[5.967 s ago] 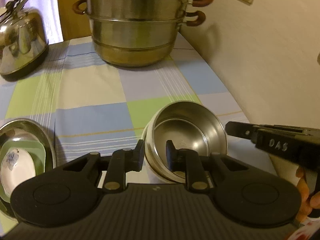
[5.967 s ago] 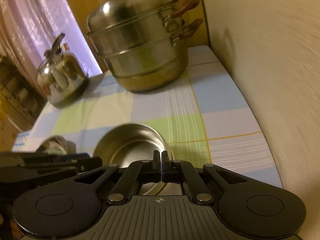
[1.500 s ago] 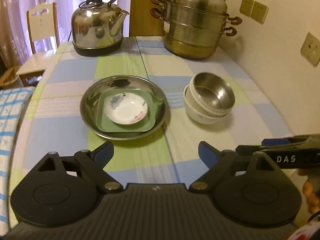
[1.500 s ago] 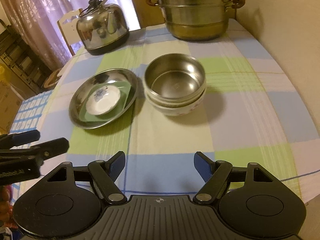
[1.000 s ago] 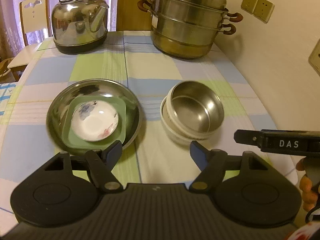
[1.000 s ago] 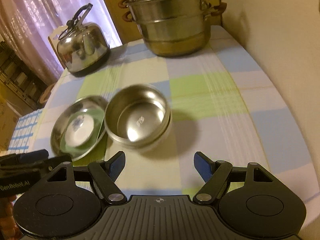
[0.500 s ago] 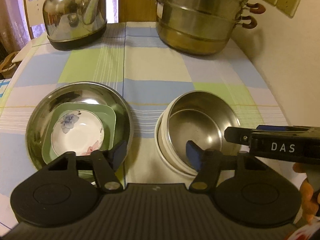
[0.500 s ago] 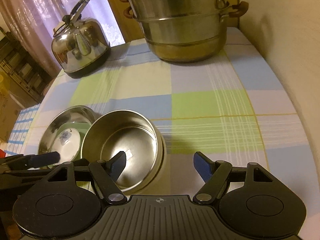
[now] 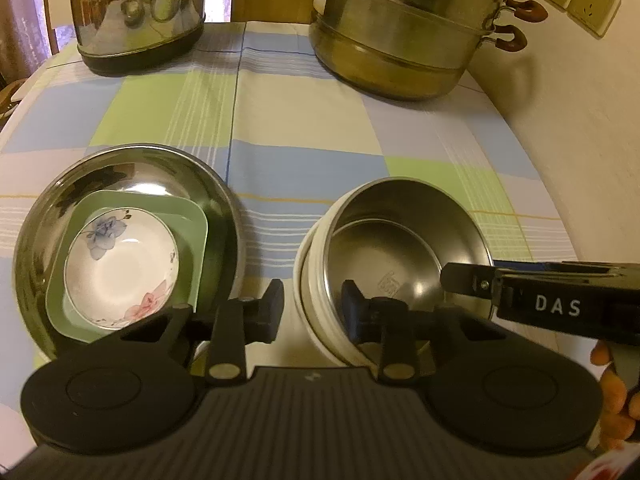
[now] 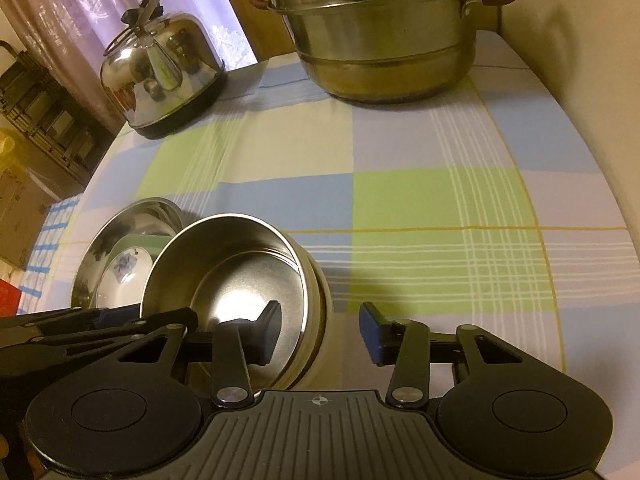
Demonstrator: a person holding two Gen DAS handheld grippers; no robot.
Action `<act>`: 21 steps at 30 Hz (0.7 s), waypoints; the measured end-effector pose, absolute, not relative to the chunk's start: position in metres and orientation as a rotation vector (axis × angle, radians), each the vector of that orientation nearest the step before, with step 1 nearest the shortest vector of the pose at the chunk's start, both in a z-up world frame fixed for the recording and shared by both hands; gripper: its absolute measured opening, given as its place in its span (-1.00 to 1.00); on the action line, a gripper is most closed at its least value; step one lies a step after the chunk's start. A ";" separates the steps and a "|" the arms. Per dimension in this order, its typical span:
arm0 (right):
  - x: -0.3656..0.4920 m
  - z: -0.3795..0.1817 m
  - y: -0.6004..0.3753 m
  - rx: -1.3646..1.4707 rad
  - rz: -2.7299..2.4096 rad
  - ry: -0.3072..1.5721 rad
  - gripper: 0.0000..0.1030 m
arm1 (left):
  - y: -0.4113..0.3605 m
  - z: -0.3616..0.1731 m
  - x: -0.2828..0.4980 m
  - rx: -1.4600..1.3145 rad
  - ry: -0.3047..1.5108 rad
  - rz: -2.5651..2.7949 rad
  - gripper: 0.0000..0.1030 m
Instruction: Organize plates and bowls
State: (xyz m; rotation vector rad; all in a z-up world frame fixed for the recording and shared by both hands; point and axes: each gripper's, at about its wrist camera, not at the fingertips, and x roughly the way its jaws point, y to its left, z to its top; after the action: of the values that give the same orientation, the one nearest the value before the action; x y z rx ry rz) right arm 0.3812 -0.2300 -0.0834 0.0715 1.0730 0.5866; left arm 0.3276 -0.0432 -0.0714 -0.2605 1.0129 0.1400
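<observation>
Both grippers straddled the nested bowls' (image 9: 400, 240) rims, left gripper (image 9: 312, 312) and right gripper (image 10: 320, 332) closing, pads not yet pressing.

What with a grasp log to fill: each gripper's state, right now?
Left gripper: closing, astride the stacked bowls' near rim, not yet pinching.
Right gripper: closing, astride their rim too, not yet pinching.

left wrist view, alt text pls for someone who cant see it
The left tongs are closing astride the near rim of a steel bowl nested in a white bowl. Beside it, a steel plate holds a green dish and floral saucer.
</observation>
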 end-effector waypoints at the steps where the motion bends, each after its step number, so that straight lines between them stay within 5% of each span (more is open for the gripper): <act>1: 0.382 -0.083 -0.229 0.072 0.589 1.076 -0.15 | -0.043 -0.073 0.329 -0.264 1.017 0.141 -0.43; 16: 0.390 -0.097 -0.232 0.110 0.602 1.105 -0.15 | -0.040 -0.077 0.328 -0.284 1.031 0.157 -0.42; 21: 0.393 -0.101 -0.235 0.144 0.618 1.117 -0.35 | -0.040 -0.079 0.328 -0.308 1.030 0.165 -0.33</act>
State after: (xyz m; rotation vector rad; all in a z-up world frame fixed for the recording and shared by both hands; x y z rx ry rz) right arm 0.3930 -0.2352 -0.1008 0.1439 1.1174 0.6179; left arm 0.3285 -0.0397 -0.0792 -0.3083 1.0304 0.1646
